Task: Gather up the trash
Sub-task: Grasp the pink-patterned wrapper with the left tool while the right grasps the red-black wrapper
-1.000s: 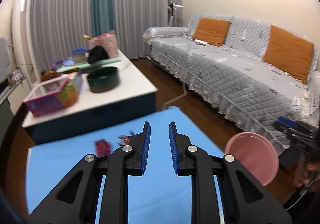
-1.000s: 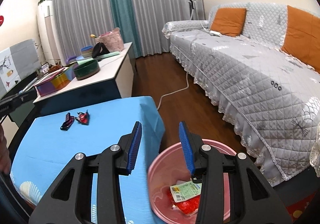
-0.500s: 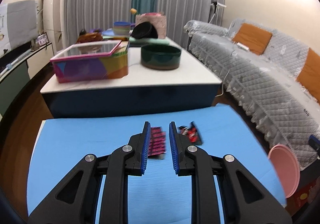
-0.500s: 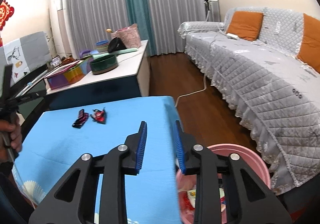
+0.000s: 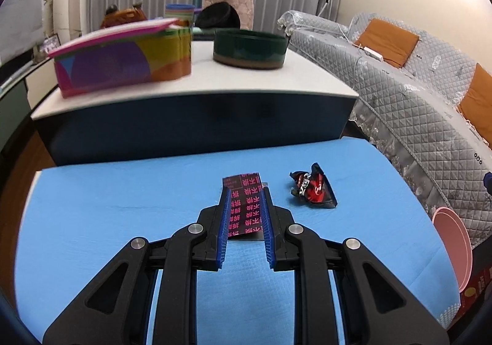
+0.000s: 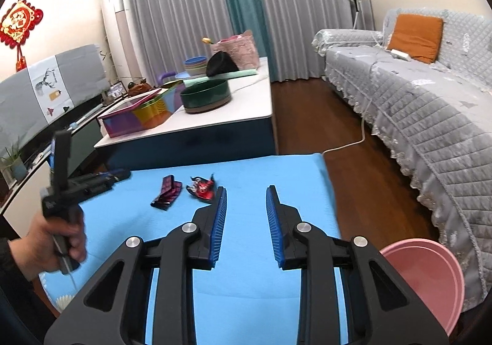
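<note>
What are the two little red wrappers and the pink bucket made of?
Flat wrapper: probably glossy plastic film, since it is thin and printed. Crumpled wrapper: likely shiny plastic or foil film, since it holds sharp creases and glints. Pink bucket: seemingly smooth moulded plastic, with an even colour and a thin rim.

Even indoor light, blurred fisheye edges

left hand-held gripper [image 5: 245, 195]: jaws apart, straddling flat dark-pink wrapper [image 5: 246, 206] | crumpled red-black wrapper [image 5: 313, 189]: just right of it | both near blue bench's [image 5: 107, 222] far edge | pink bin [image 5: 455, 248]: off right edge
</note>
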{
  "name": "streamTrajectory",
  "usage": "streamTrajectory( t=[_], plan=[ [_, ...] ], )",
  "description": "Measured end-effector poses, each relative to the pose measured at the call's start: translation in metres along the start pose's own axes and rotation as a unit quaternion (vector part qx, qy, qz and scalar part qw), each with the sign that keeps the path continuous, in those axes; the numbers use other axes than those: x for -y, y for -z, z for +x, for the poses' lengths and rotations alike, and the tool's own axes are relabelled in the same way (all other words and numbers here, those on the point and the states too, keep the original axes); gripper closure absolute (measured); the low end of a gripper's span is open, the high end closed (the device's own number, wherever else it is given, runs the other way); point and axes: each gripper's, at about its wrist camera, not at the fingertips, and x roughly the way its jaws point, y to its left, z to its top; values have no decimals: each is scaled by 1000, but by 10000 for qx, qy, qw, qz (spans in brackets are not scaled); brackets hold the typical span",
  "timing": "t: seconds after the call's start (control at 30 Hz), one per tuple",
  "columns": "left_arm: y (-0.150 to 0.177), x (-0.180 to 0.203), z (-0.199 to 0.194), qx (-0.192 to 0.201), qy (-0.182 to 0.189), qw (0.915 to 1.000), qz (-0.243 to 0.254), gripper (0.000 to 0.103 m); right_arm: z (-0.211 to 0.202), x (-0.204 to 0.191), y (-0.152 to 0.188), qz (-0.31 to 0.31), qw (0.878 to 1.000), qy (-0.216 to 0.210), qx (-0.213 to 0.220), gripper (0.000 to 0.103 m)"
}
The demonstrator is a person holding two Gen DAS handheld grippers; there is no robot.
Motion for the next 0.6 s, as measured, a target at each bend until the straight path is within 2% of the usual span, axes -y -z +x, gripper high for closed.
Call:
streamTrajectory(
  t=[0.07,0.13,0.2,0.3,0.33,0.43,0.5,0.6],
  plan=[
    [2,1,12,-116,31,9999,5,83,13,-6,-1,7,9999,-70,-74,75],
    [5,0,24,-215,28,9998,-3,70,29,-12,-1,-11,9997,-141,-192,75],
    [7,1,32,-297,101,9995,-18,63,47,-18,-1,-21,9992,-189,-346,71],
    [7,4,44,-416,81,9991,70,59,72,-26,-2,18,9981,-257,-552,67],
    [8,5,52,-532,-37,9985,130,59,79,-30,-3,7,9979,-272,-588,66],
    [12,6,64,-648,-40,9977,191,59,102,-44,-7,-106,9971,-296,-697,63],
    [13,6,71,-711,-213,9968,298,59,117,-51,-10,-161,9965,-301,-768,57],
    [14,-3,78,-781,-334,9962,180,74,140,-59,-13,-209,9956,-281,-869,53]
  ],
)
